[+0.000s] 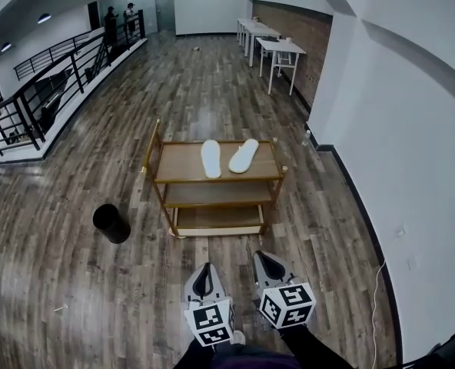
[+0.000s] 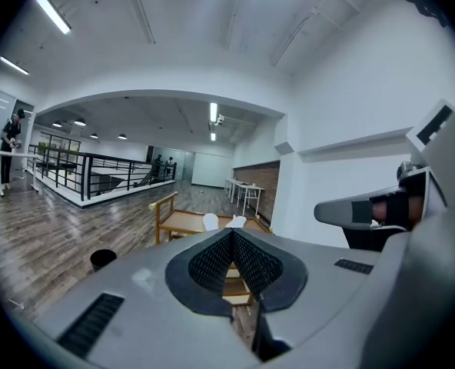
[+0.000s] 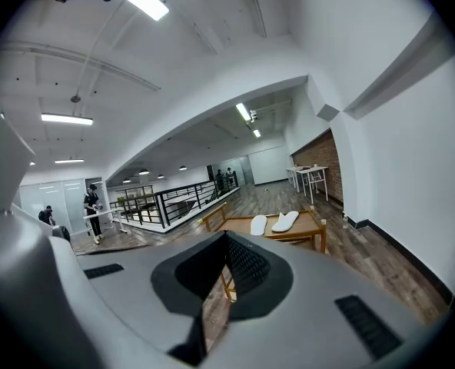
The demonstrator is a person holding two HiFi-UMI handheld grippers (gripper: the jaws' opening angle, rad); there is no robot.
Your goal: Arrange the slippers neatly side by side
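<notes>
Two white slippers lie on the top shelf of a low wooden cart a few steps ahead on the wood floor. The left slipper lies straight and the right slipper is angled, its far end leaning right, a small gap between them. Both grippers are low in the head view, well short of the cart. My left gripper and right gripper point toward it, each shut with nothing held. The left gripper view shows the slippers just above the shut jaw tips. In the right gripper view they lie beyond the jaw tips.
A black round bin stands on the floor left of the cart. A white wall runs along the right, with a thin cable at its foot. A black railing borders the left. White tables stand far back.
</notes>
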